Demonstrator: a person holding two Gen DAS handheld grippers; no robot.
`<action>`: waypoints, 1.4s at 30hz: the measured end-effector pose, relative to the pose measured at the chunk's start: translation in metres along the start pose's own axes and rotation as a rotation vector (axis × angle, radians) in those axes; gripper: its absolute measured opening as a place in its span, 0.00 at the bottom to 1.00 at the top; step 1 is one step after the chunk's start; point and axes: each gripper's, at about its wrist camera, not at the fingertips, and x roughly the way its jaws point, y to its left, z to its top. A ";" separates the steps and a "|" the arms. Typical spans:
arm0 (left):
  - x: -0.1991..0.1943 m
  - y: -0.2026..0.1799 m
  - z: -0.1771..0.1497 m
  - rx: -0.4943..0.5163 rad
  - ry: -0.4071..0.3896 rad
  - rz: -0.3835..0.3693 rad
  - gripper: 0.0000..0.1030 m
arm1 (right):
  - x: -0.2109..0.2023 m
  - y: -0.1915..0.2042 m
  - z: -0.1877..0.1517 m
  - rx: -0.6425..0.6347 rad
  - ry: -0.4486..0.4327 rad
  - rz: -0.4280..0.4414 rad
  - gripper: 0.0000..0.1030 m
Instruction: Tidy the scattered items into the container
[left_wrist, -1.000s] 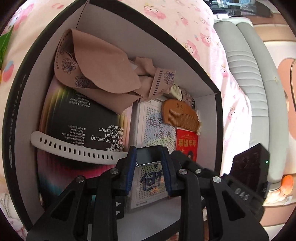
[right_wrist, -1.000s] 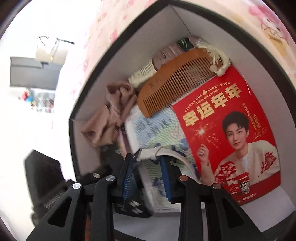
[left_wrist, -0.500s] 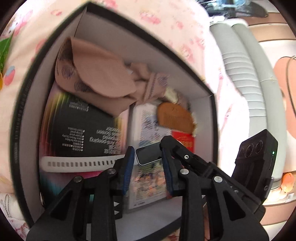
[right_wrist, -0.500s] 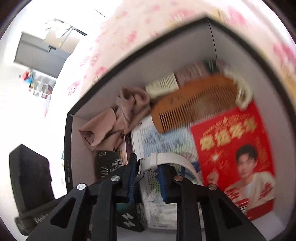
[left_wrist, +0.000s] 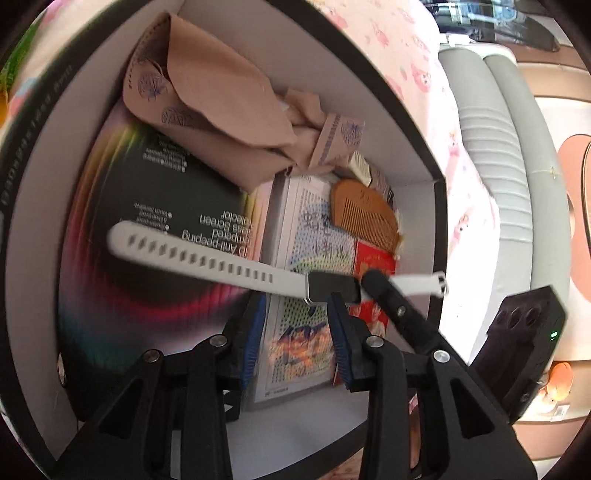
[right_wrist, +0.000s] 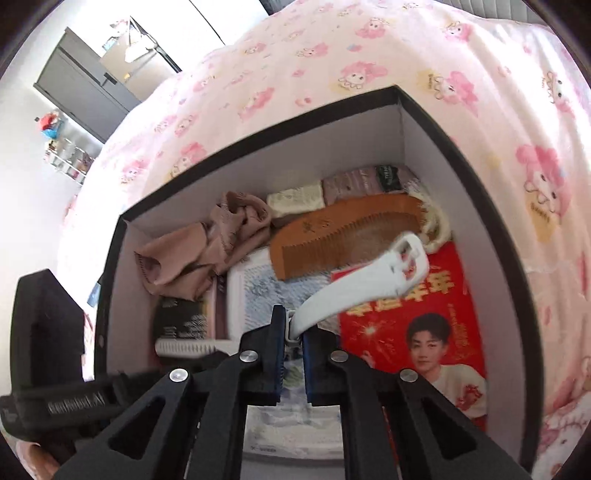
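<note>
A black box with white walls (left_wrist: 413, 122) (right_wrist: 424, 125) sits on a pink cartoon bedsheet. A white-strapped smartwatch (left_wrist: 207, 258) hangs over the box. My right gripper (right_wrist: 293, 341) is shut on the smartwatch (right_wrist: 369, 280) at its case, and its buckle strap sticks up to the right. My left gripper (left_wrist: 295, 306) is open just below the watch case, not gripping it. In the box lie a beige cloth (left_wrist: 221, 122), a wooden comb (right_wrist: 343, 236), a red card (right_wrist: 424, 325), a dotted booklet (left_wrist: 310, 258) and a black screen-protector pack (left_wrist: 166, 206).
The pink bedsheet (right_wrist: 332, 62) surrounds the box. A grey padded headboard (left_wrist: 498, 147) stands at the right in the left wrist view. A dark cabinet (right_wrist: 81, 85) and shelves stand far back in the right wrist view.
The left gripper opened and let go of the watch case. The right gripper kept hold and lifted the watch higher over the box, so both straps now hang free.
</note>
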 end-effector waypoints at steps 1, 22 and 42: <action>-0.005 0.000 0.001 -0.001 -0.024 -0.016 0.36 | 0.001 -0.003 0.000 0.010 0.010 -0.002 0.06; -0.033 0.002 0.012 -0.002 -0.211 0.048 0.23 | 0.027 -0.016 0.027 0.046 0.165 0.021 0.12; -0.069 0.033 0.046 0.024 -0.068 0.117 0.27 | 0.019 -0.037 0.034 0.038 0.220 0.056 0.13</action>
